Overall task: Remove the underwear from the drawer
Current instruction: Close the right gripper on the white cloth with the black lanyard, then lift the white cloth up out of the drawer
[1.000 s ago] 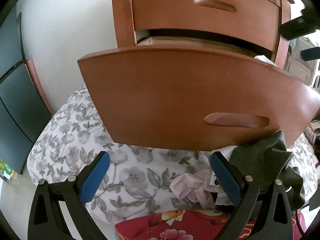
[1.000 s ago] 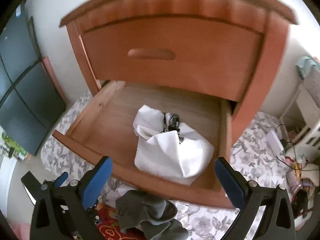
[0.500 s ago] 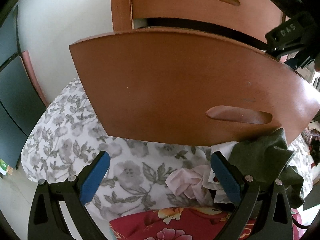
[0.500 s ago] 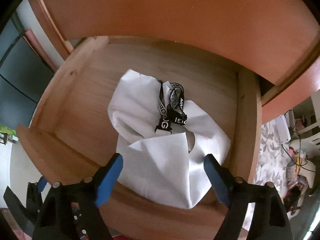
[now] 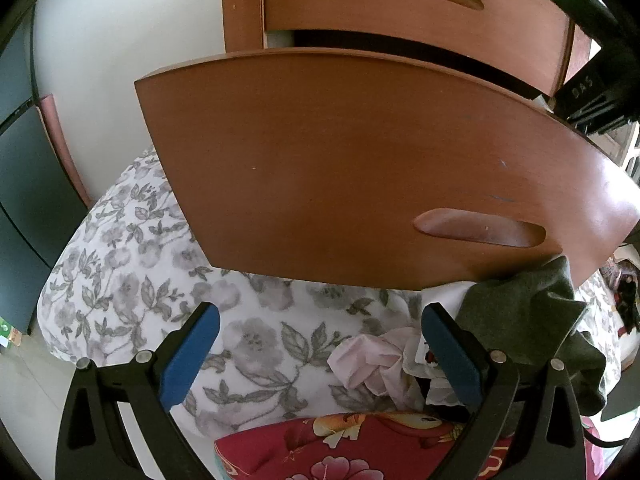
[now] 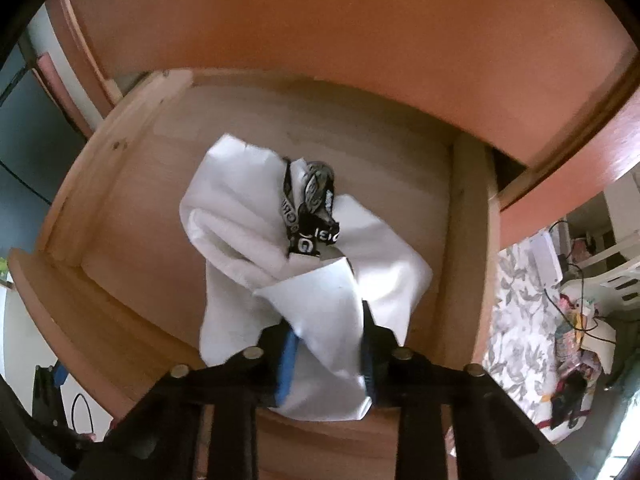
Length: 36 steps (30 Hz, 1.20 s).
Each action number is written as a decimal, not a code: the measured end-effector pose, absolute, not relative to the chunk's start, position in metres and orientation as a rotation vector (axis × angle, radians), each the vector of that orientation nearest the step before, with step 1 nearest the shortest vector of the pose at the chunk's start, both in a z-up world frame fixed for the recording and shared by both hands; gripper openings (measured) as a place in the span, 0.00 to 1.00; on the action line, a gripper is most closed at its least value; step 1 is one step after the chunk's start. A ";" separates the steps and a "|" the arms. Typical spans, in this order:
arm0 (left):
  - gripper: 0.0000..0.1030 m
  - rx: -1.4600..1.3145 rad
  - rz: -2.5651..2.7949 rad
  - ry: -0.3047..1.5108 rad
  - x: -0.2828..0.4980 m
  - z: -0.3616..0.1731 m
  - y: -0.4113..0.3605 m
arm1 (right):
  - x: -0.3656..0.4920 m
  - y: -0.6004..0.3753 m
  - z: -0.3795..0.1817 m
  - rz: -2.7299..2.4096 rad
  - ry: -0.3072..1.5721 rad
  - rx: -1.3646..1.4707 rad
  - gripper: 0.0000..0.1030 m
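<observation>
Right tool [image 6: 326, 354] dropped into drawer [image 6: 132, 184], closing on white underwear [image 6: 320, 300] (seemingly pinched); left tool [image 5: 320, 354] apart.

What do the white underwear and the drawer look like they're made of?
White underwear: soft matte woven or knit fabric, probably cotton; it folds and creases, with a black printed elastic waistband. Drawer: pale bare wood inside, showing grain and a knot; its front is smooth, reddish-brown, with a satin sheen, perhaps varnished.

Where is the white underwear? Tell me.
In the right wrist view, the white underwear lies in the open drawer, toward its front, its near fold between the closing jaws of the right gripper.
</observation>
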<state>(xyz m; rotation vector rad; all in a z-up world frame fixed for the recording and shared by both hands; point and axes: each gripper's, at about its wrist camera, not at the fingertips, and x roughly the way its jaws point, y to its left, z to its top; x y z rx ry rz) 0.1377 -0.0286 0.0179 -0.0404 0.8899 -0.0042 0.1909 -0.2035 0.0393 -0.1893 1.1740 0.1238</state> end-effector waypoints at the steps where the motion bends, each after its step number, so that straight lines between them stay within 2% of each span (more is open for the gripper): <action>1: 0.98 -0.041 -0.004 0.890 0.138 0.018 -0.029 | 0.190 -0.204 0.042 0.121 1.164 -0.190 0.17; 3: 0.98 -0.042 -0.004 0.891 0.138 0.018 -0.028 | 0.193 -0.207 0.049 0.118 1.148 -0.197 0.12; 12: 0.98 -0.040 -0.001 0.891 0.137 0.017 -0.029 | 0.187 -0.209 0.081 0.088 1.073 -0.201 0.06; 36: 0.98 -0.033 0.007 0.878 0.136 0.018 -0.029 | 0.151 -0.201 0.204 0.003 0.856 -0.278 0.05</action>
